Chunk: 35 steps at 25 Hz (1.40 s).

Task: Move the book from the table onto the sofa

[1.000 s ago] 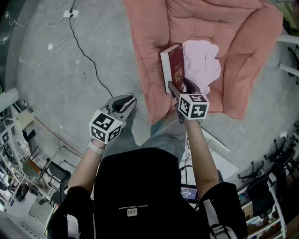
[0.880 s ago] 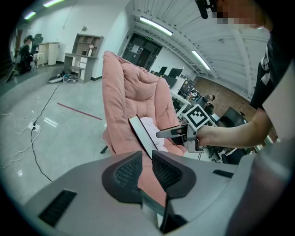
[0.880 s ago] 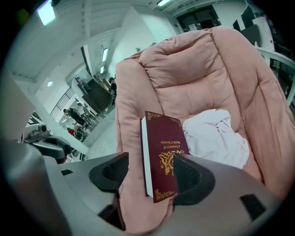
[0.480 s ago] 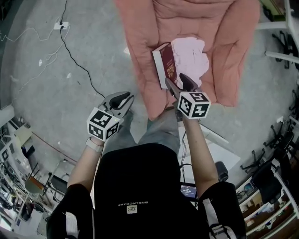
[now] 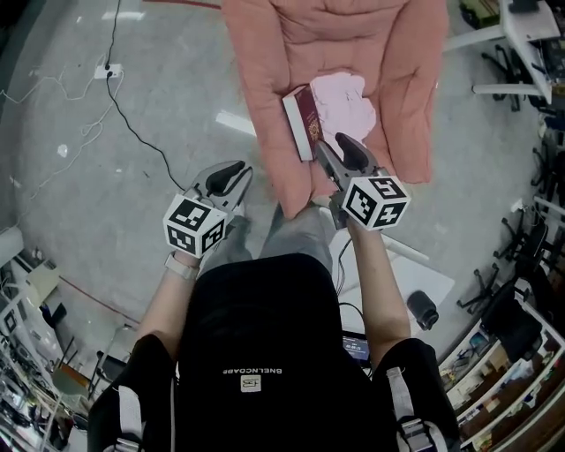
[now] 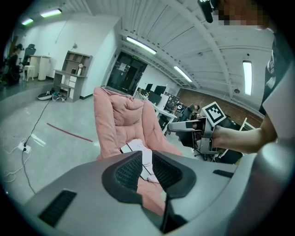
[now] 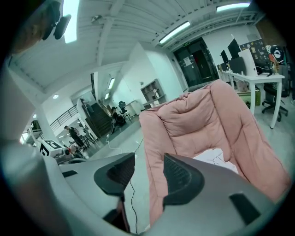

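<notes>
The dark red book (image 5: 303, 120) lies on the seat of the pink sofa (image 5: 265, 79), beside a pale pink cloth (image 5: 342, 99). My right gripper (image 5: 335, 146) hangs just in front of the book's near end, not touching it. Its jaws have just been closing and still stand open, with nothing between them (image 7: 148, 159). My left gripper (image 5: 231, 169) hovers over the floor to the left of the sofa. Its jaws are narrowly open and empty (image 6: 146, 159). The left gripper view shows the book (image 6: 130, 147) on the seat and the right gripper (image 6: 184, 125) raised at the right.
A black cable (image 5: 132, 97) runs across the grey floor to a power strip (image 5: 108, 69) at the left. A white board (image 5: 397, 278) and a dark cylinder (image 5: 424, 309) lie by my right side. Office chairs (image 5: 508, 291) and a white desk (image 5: 521, 22) stand at the right.
Both grippers have risen, and the sofa now looks smaller and farther below. The right gripper has drawn back from the book's near end and its jaws have narrowed. The book stays on the seat.
</notes>
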Tool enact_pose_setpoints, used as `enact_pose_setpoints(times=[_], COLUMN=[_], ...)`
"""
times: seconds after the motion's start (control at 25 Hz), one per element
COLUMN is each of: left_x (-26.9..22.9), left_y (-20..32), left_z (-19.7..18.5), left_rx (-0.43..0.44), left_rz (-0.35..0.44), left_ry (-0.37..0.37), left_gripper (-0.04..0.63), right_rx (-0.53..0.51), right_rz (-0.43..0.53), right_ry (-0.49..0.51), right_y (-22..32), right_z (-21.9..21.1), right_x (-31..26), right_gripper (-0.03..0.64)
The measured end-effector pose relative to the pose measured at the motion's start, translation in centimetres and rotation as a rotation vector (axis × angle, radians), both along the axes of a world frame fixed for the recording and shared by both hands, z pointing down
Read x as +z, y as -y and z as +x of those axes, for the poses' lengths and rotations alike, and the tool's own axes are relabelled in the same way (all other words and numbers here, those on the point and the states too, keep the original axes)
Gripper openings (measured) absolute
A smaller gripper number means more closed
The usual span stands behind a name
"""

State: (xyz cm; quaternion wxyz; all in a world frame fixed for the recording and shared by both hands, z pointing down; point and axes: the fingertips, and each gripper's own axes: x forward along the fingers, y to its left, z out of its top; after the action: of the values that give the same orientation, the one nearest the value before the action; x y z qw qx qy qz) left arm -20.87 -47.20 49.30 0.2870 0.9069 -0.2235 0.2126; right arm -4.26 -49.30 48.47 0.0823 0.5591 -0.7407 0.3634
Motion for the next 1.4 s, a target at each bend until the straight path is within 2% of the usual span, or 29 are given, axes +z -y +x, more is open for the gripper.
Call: enact_pose_setpoints(times=[0.16, 0.32, 0.56, 0.88, 1.16, 1.4], left_x=[-2.9, -5.6, -9.5, -12.4, -14.1, -16.9], left_y=[-1.1, -1.7, -3.1, -5.9, -9.9, -13.4], left_z=[-0.9, -2.2, -5.0, -7.1, -3.4, 0.9], left_rx=[0.024, 0.058, 0.127, 0.22, 0.351, 0.439], left_rz=[0.027, 0.05, 0.096, 0.112, 0.137, 0.156], left_ry=[-0.043, -0.091, -0.153, -0.205, -0.218, -0.24], left_gripper=[0.077, 0.075, 0.057, 0.055, 0.055, 0.051], right_rx=[0.011, 0.035, 0.08, 0.159, 0.249, 0.319], right_rz=[0.055, 0.099, 0.157, 0.225, 0.284, 0.279], right_ry=[-0.008, 0.003, -0.01, -0.023, -0.021, -0.03], right_y=[-1.8, -3.5, -5.8, -9.9, -14.8, -20.2], right_z=[-2.0, -4.2, -7.8, -10.8, -8.3, -5.3], right_x=[-3.7, -6.9, -10.6, -14.8, -17.4, -18.7], right_gripper=[0.116, 0.061, 0.054, 0.054, 0.054, 0.054])
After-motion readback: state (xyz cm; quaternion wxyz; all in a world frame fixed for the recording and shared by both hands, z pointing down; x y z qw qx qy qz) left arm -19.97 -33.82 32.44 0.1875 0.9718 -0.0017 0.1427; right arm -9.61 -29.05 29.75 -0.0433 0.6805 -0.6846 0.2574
